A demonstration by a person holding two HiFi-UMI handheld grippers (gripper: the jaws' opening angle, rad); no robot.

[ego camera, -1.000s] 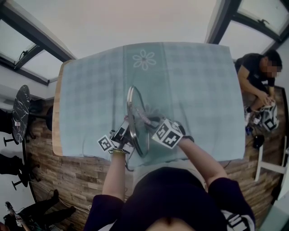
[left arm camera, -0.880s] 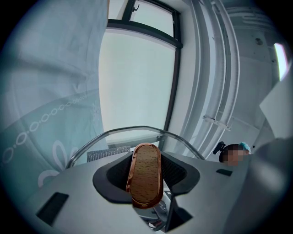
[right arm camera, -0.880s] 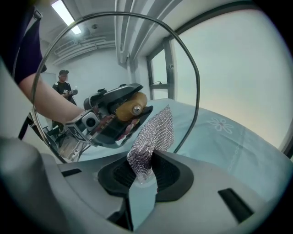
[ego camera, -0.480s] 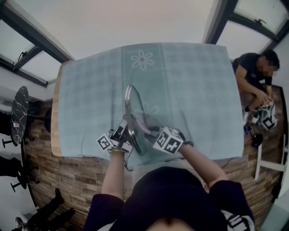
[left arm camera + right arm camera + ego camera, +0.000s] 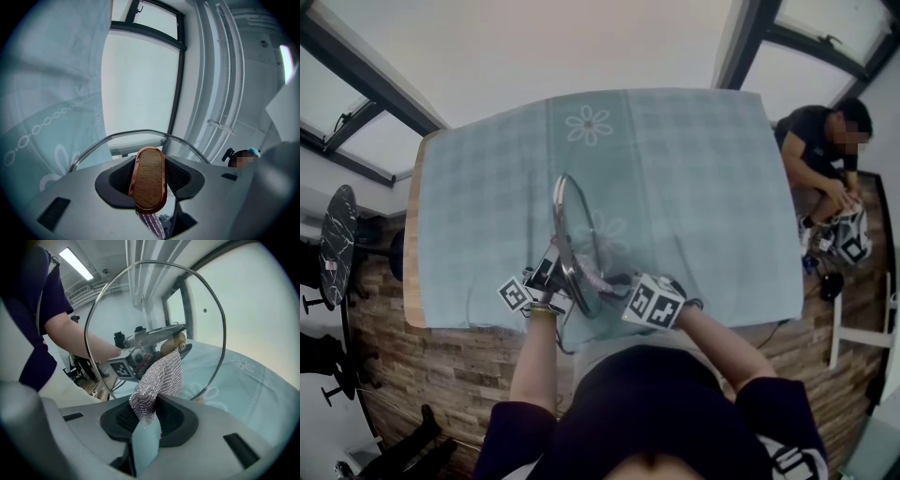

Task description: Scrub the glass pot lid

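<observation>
Between the left gripper's (image 5: 150,174) dark pads we see the wooden knob (image 5: 149,187) of the glass pot lid (image 5: 140,134). The jaws are closed on it from both sides, partway open only because the knob fills the gap. The lid's metal rim arcs over the knob, and the glass stands on edge in front of the camera. Through the glass, just below the knob, a strip of the chainmail scrubber (image 5: 153,226) shows. To the left hangs the pale green tablecloth (image 5: 47,117) with its flower print, and beyond the rim is a tall window (image 5: 140,79).

From the right gripper (image 5: 149,420) we look at the lid's other face. Its jaws pinch the lower end of the scrubber (image 5: 159,378), and the mesh fans up and lies against the glass (image 5: 199,315) near the middle, right where the knob sits on the far side. The left gripper (image 5: 140,345) and the forearm (image 5: 79,341) behind it are visible through the lid.

From the head view the lid (image 5: 570,239) stands upright and edge-on above the near part of the cloth-covered table (image 5: 412,272), with the left gripper (image 5: 546,279) on one side and the right gripper (image 5: 619,284) on the other. Off to the right, well apart from the table, a person (image 5: 816,141) crouches on the wooden floor.
</observation>
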